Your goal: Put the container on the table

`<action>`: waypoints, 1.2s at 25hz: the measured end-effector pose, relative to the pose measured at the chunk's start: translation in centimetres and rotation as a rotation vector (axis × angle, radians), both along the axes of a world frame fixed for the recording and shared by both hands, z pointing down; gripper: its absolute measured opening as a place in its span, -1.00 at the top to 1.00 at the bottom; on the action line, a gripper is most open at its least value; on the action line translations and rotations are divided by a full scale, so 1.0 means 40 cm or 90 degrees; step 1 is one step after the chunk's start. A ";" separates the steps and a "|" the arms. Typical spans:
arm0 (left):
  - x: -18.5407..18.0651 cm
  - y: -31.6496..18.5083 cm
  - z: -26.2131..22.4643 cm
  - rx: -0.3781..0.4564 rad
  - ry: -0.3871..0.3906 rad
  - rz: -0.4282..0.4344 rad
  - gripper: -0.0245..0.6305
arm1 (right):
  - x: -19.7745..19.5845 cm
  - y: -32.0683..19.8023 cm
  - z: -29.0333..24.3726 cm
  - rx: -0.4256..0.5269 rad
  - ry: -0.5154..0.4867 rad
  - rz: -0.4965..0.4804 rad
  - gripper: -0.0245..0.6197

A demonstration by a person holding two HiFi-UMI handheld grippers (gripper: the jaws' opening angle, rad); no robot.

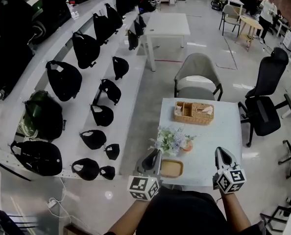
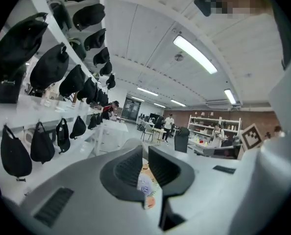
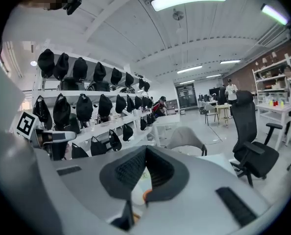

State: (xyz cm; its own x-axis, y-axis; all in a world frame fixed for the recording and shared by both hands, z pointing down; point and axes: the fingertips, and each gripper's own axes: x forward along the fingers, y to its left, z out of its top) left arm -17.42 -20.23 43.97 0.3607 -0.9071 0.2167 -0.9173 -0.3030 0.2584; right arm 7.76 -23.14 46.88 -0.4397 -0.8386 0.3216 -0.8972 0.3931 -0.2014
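White shelving [image 1: 135, 82] w/ black bags [image 1: 63, 80] fills the left side of our head view. Next comes our left tongs [image 1: 157, 153], held up by the near-left corner of the tabletop [image 1: 219, 131]. The forearm reaches fwd from the bottom edge, marker cube toward us, tips pointing away & slightly down. Its jaws are drawn almost together, only a slit btwn them & nothing in it. Just right of it the container [image 1: 171, 168], a shallow tan tray, sits flat on the tabletop by the near edge, neither tongs gripping it. Behind it stand potted flowers [image 1: 171, 141], further back a wicker basket [image 1: 193, 112]. Our right tongs [image 1: 223, 152] hover over the near-right corner in much the same pose, jaws clenched tip to tip, empty. Right of the tabletop we see a black office chair [image 1: 263, 106].
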 end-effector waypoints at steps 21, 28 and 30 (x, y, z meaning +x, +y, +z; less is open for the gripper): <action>0.041 0.012 0.013 0.007 -0.054 -0.061 0.88 | 0.075 -0.036 0.027 0.033 0.037 -0.043 0.93; 0.041 0.016 0.026 -0.006 -0.057 -0.069 0.88 | 0.081 -0.036 0.035 0.036 0.041 -0.045 0.93; 0.040 0.016 0.028 -0.008 -0.057 -0.070 0.88 | 0.083 -0.035 0.038 0.036 0.038 -0.044 0.93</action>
